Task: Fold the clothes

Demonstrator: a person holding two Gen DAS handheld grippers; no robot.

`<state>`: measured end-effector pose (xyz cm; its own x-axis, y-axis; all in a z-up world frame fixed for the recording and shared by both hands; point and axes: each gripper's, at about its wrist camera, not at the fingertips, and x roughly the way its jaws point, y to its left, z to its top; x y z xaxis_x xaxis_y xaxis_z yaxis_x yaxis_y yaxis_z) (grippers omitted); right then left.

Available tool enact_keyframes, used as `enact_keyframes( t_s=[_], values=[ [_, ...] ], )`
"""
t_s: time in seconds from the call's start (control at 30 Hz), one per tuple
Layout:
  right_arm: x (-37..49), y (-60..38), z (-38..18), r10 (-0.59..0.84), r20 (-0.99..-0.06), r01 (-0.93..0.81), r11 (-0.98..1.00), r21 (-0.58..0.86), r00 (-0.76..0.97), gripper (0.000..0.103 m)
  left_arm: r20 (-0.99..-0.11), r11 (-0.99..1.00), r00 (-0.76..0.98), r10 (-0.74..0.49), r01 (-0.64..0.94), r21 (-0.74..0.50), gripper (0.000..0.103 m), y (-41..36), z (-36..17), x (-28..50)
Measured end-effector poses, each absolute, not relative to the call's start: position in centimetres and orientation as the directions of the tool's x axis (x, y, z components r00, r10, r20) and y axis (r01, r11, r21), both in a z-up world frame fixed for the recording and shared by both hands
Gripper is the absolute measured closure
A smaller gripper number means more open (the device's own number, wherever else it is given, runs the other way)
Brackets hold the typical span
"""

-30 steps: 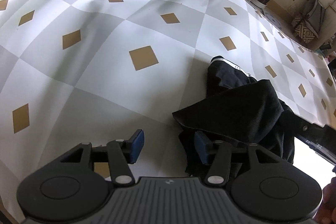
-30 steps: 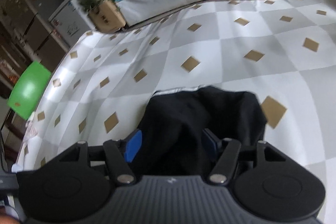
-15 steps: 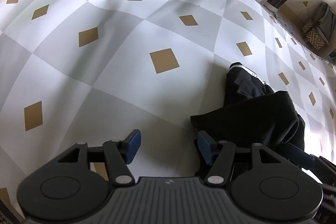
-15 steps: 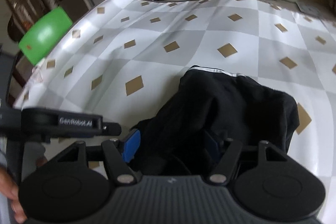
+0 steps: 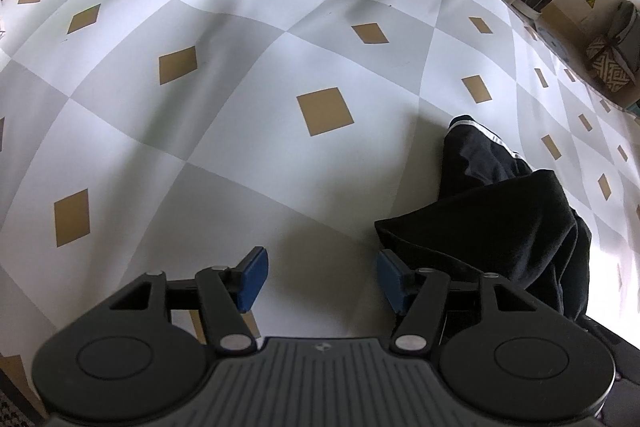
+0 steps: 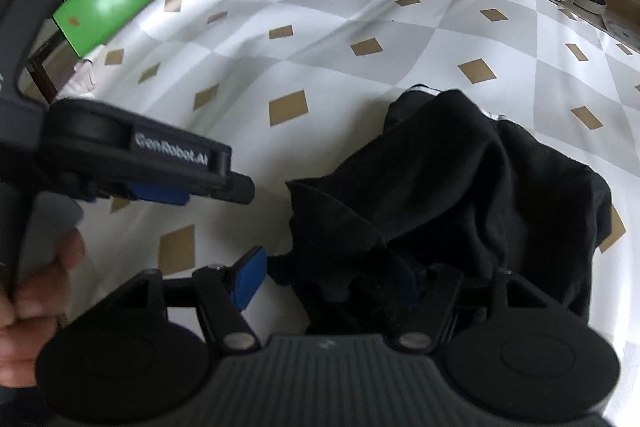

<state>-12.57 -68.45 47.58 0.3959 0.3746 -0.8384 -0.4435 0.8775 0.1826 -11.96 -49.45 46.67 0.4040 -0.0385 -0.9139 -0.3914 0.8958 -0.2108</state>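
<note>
Two tongs in play here, both pointing steeply down at a desk covered in a checked cloth (image 5: 224, 163), white and grey squares with little tan diamonds.

Left tongs (image 5: 318, 275): spread apart, blue pads showing, nothing between them but bare cloth. The right-hand pad sits just beside the near edge of the black garment (image 5: 508, 219) and I can't tell if it actually touches. In the right wrist view you can see these same tongs from the side, off to the left of the garment, with a hand (image 6: 36, 291) wrapped round the grip.

Right tongs (image 6: 324, 277): the left pad is out in the open, clear of the fabric with a gap of cloth showing. The other pad is mostly buried under a bunched fold of the black garment (image 6: 452, 195). The garment spills in between the jaws but I don't see it squeezed, so I'd call them spread.

The garment itself lies crumpled in a heap on the desk, right of centre, with a white stripe (image 5: 484, 137) along its far edge. A green chair back (image 6: 108, 1) sits past the desk's far left corner.
</note>
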Motion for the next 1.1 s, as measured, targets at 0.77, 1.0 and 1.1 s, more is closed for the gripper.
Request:
enact_keyframes(
  t_s=[0.77,1.0,1.1],
  values=[
    [-17.8,-66.6,49.8,0.609,-0.761,-0.689,0.650,0.319,0.222,0.094,-0.886,0.898,0.461,-0.040,-0.372,-0.234,0.043,-48.6,49.2,-13.0],
    [-22.0,-64.3,49.1,0.618,-0.785,-0.781,0.509,0.362,0.039,0.090,-0.894,0.908,0.440,-0.081,-0.336,-0.248,0.042,-49.4,49.1,-13.3],
    [-22.4,-64.4,49.5,0.612,-0.791,-0.789,0.496,0.363,0.021,0.082,-0.902,0.918,0.419,-0.107,-0.306,-0.251,0.042,-50.3,48.7,-13.4]
  ],
)
